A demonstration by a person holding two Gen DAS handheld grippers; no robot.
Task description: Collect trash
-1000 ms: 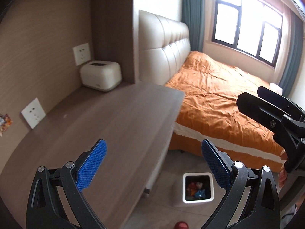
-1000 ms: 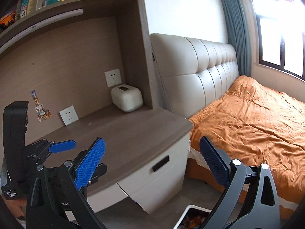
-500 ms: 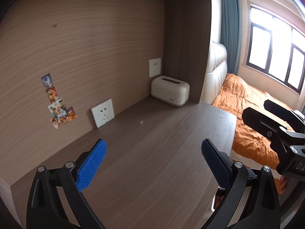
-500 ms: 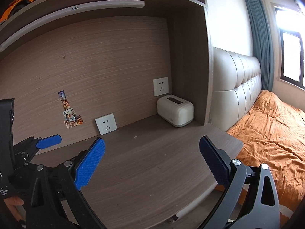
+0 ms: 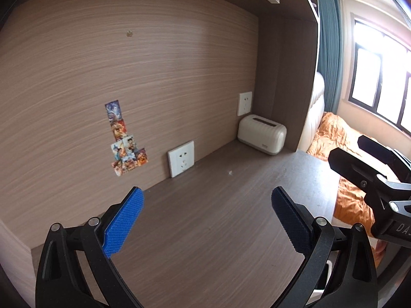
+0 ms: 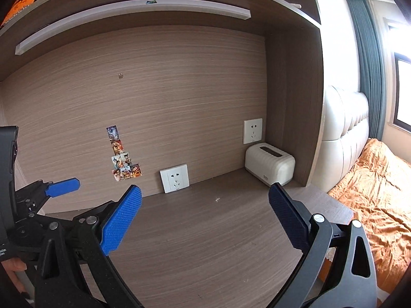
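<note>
Both tools hang over the tabletop (image 5: pixel 205 231) with nothing between their pads. The left tool (image 5: pixel 206 220) is spread wide, its blue pads (image 5: pixel 123 220) well apart and clear of the wood; the right tool (image 6: pixel 204 218) is spread just as wide and touches nothing either. From the right wrist view the left tool shows at the far left edge, one blue pad sticking out sideways, with a bit of a hand (image 6: pixel 12 269) gripping below it. From the left wrist view the right tool's black frame juts in from the right edge. The only scrap of trash on the wood is a tiny pale crumb (image 5: pixel 230 172), lying near the back, between the lower socket (image 5: pixel 181 158) and the tissue box (image 5: pixel 261 134), well ahead of both tools; it is too small to tell any long axis or which way it points. The cream tissue box sits in the back right corner against the side panel, below the upper socket (image 5: pixel 244 103). A strip of stickers (image 5: pixel 125 138) is stuck on the back panel to the left. A white bin corner (image 5: pixel 324 277) peeks out under the tabletop's right edge, and beyond it lies the orange bed (image 6: pixel 380 195).
</note>
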